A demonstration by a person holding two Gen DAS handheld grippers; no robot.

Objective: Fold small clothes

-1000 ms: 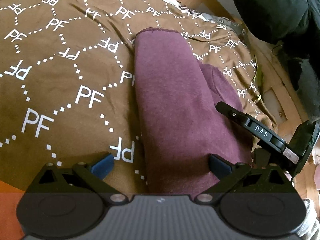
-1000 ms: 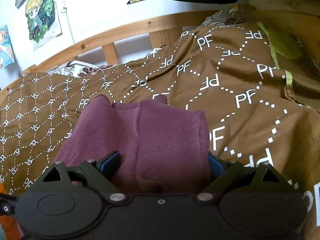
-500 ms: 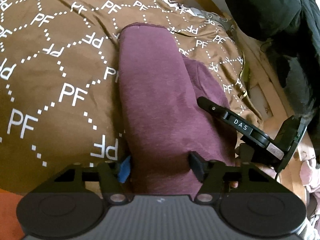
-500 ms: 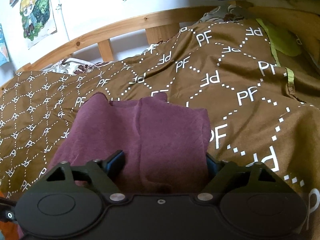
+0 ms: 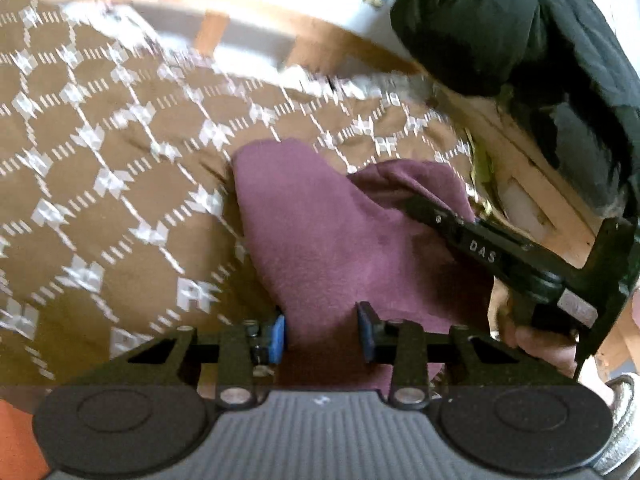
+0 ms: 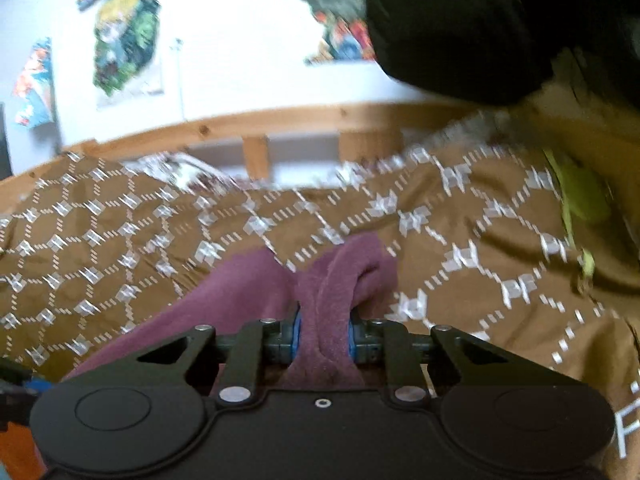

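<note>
Purple cloth (image 5: 320,232) lies bunched on a brown bed cover (image 5: 100,200) that has white letters and dotted lines all over it. Both tools have hold of the cloth at the near end.

On the left, the left gripper (image 5: 322,334) has just been closing, and its blue pads (image 5: 278,336) now pinch a thick fold of the purple cloth. The cloth runs away from the pads, up across the cover. The right tool shows in this view too, as a black bar lying across the right side of the cloth, with a hand (image 5: 532,340) under it.

On the right, the right gripper (image 6: 323,338) has also just been closing. Its pads squeeze a narrow bunch of the purple cloth (image 6: 332,280), which humps up just past the tips. More of the cloth spreads out to the left of that gripper.

Behind the bed stands a wooden rail (image 6: 280,124). Bright posters (image 6: 124,36) hang on the white wall. Something big and black (image 6: 460,28) sits at the top right. Both views are a bit blurry
</note>
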